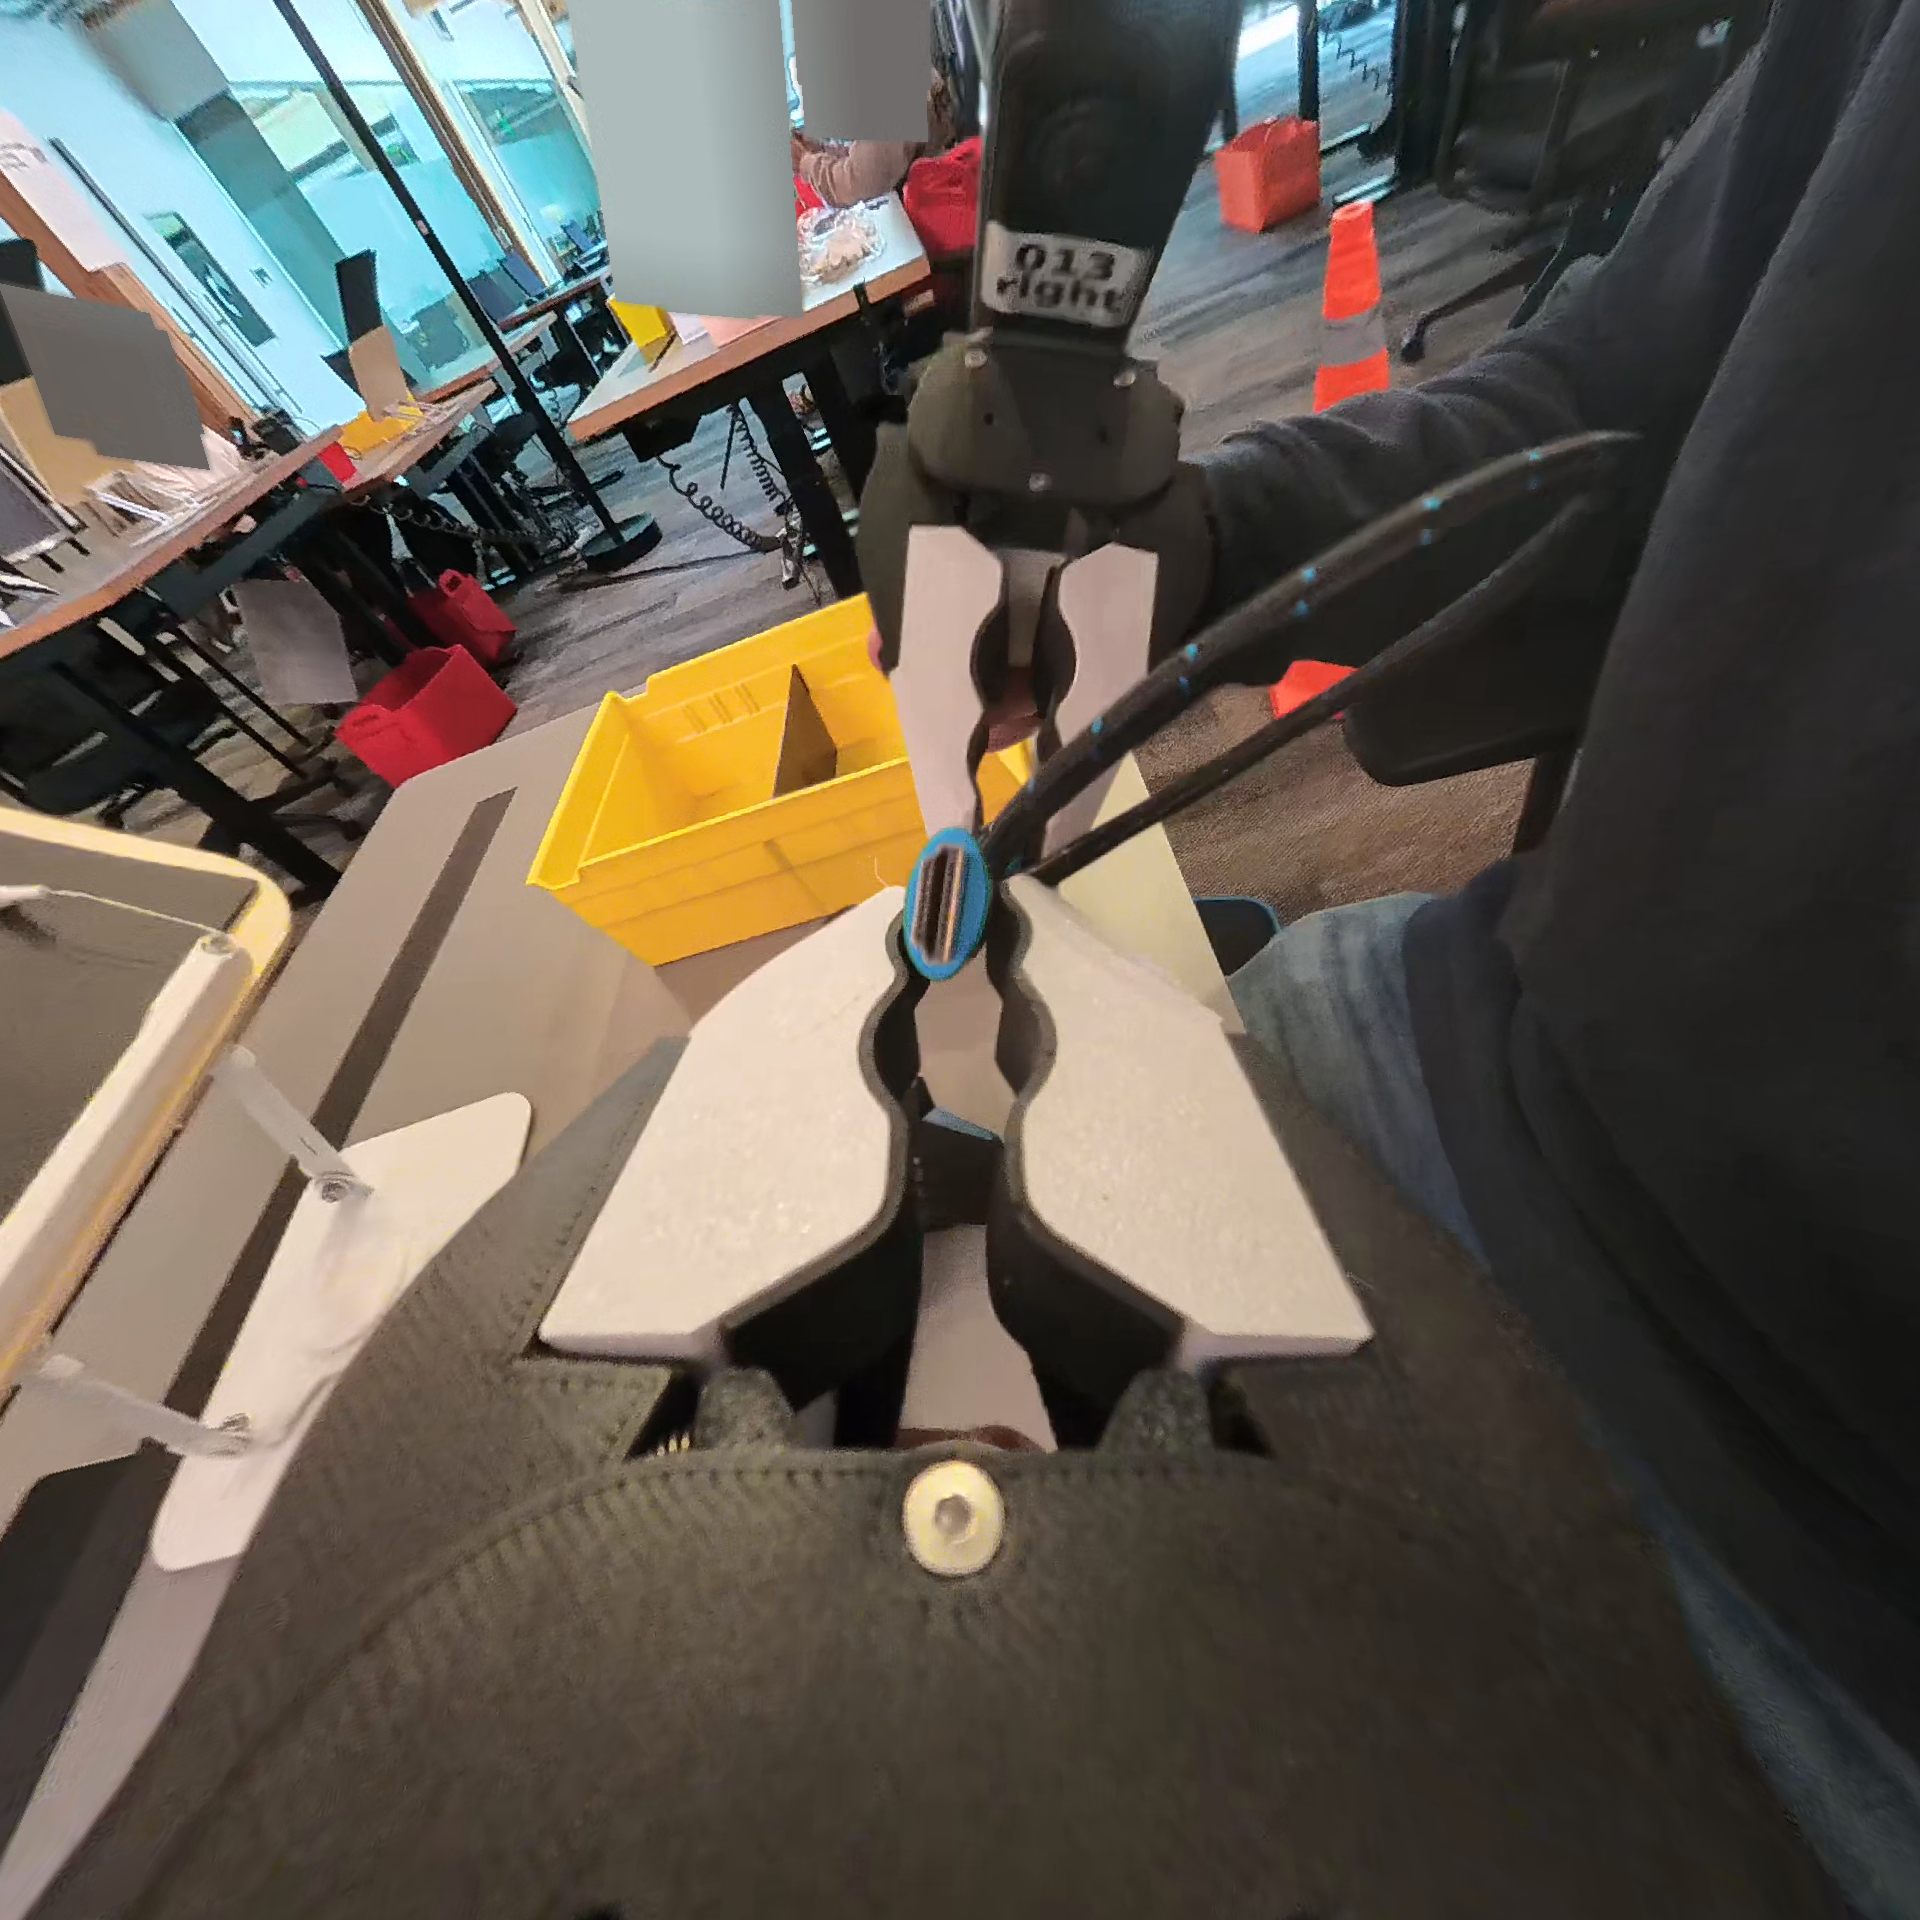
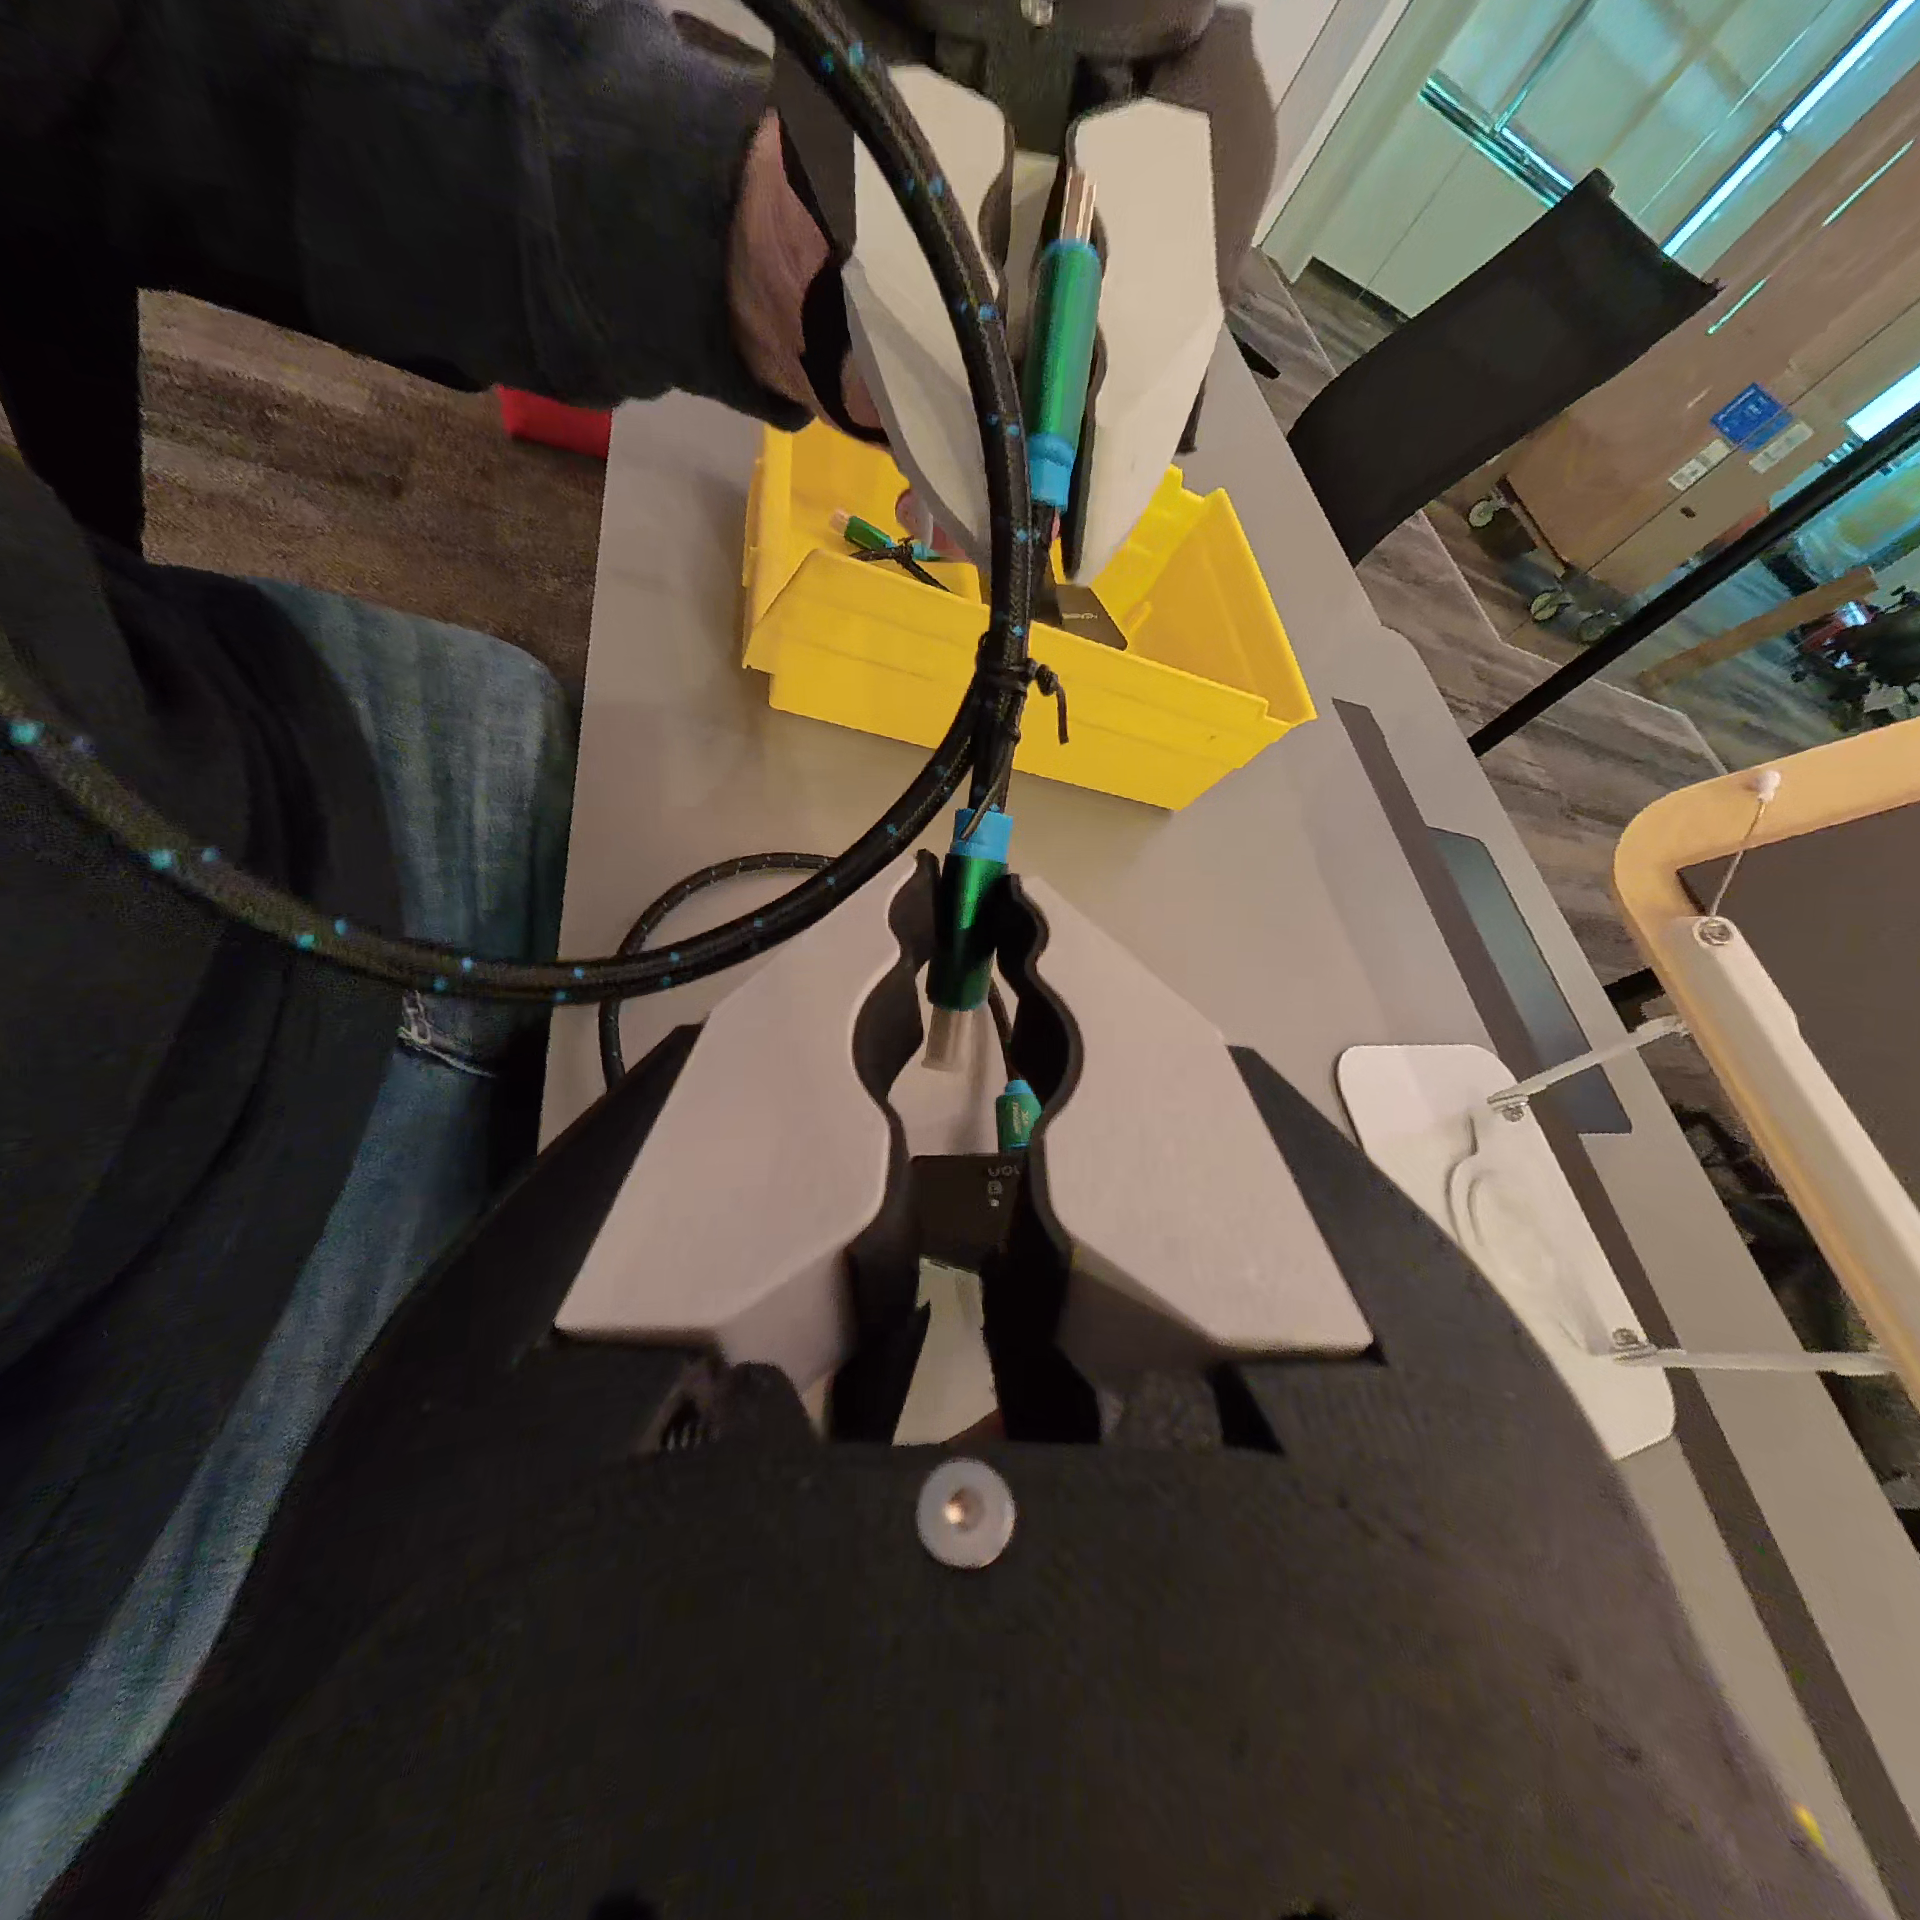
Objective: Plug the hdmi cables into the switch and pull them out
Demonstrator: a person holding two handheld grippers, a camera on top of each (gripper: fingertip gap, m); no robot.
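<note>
Two green HDMI plugs are held in the air above the grey table (image 2: 727, 727), both on one braided black cable (image 2: 312, 940) that loops off to the near left. The right gripper (image 2: 961, 940) has its jaws closed on one plug (image 2: 961, 935), metal tip pointing back at its camera; the left gripper (image 1: 951, 914) has its jaws closed on the other plug (image 1: 943, 902), seen end-on there. Below, on the table, lies what appears to be the black switch (image 2: 961, 1195), one further plug (image 2: 1016, 1114) seemingly seated in it. By my judgement, the two held ends are out of the switch; whether they await plugging or were pulled I cannot tell. A fourth green plug (image 2: 862, 532) lies in the single yellow bin (image 2: 1039, 717) farther off.
</note>
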